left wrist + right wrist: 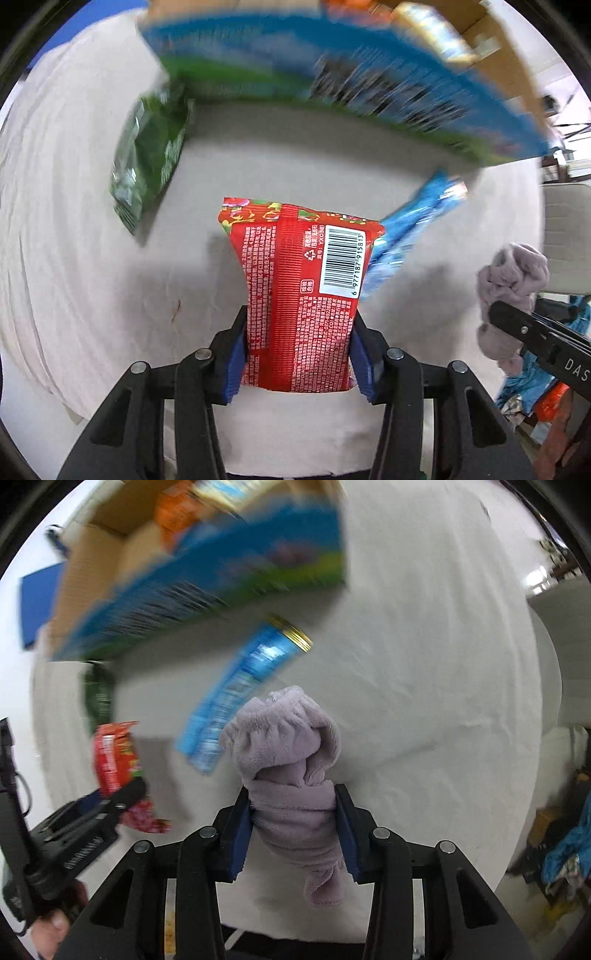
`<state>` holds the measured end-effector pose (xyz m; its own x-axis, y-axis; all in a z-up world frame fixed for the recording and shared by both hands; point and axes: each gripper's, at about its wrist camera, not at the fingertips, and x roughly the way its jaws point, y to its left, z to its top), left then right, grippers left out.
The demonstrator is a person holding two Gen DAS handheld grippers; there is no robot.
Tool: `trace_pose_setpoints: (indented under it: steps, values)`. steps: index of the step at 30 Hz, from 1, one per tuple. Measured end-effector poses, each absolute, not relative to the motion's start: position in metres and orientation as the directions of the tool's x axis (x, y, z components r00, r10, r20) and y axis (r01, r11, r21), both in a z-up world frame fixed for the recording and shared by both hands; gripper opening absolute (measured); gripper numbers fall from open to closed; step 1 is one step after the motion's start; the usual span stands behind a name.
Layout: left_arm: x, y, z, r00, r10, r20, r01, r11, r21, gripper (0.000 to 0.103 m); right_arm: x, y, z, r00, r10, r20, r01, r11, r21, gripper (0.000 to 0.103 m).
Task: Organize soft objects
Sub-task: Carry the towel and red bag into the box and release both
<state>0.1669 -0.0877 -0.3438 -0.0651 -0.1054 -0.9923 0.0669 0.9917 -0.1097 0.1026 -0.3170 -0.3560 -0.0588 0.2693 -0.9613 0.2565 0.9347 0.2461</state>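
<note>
Over the desk: both grippers carry loads clear of the white cloth (92, 258).
Left gripper (297, 354): jaws clamped on a red pack (295, 280), its top toward 12 o'clock.
Right gripper (295, 834): jaws squeezing a lilac cloth roll (288, 760).
Risk: the roll looks loosely wound; a slack grip could let it unravel or slip out.
Risk: the slick pack may slide if swung fast.
Box (110, 550): cardboard, at 11 o'clock in the right view; holds an orange pack (177, 513), other contents blurred.
On the cloth: green bag (147, 155), blue packet (240, 686).
</note>
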Motion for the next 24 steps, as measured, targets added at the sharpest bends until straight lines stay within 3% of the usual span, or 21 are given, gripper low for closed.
trace_pose_setpoints:
  steps: [8, 14, 24]
  values:
    - [0.205, -0.104, -0.239, 0.090, -0.204, -0.975, 0.134, 0.972, -0.191, 0.046, 0.172, -0.308, -0.241, 0.089, 0.302, -0.949, 0.171, 0.934, 0.313, 0.044]
    - [0.280, -0.098, -0.197, 0.170, -0.172, -0.970, 0.162, 0.976, -0.145, 0.046, 0.225, -0.310, -0.206, 0.141, 0.306, -0.942, 0.161, 0.931, 0.327, 0.044]
    - [0.385, -0.082, -0.227, 0.099, -0.112, -0.989, 0.098, 0.990, -0.102, 0.046, 0.318, -0.283, -0.261, 0.070, 0.299, -0.952, 0.188, 0.933, 0.307, 0.044]
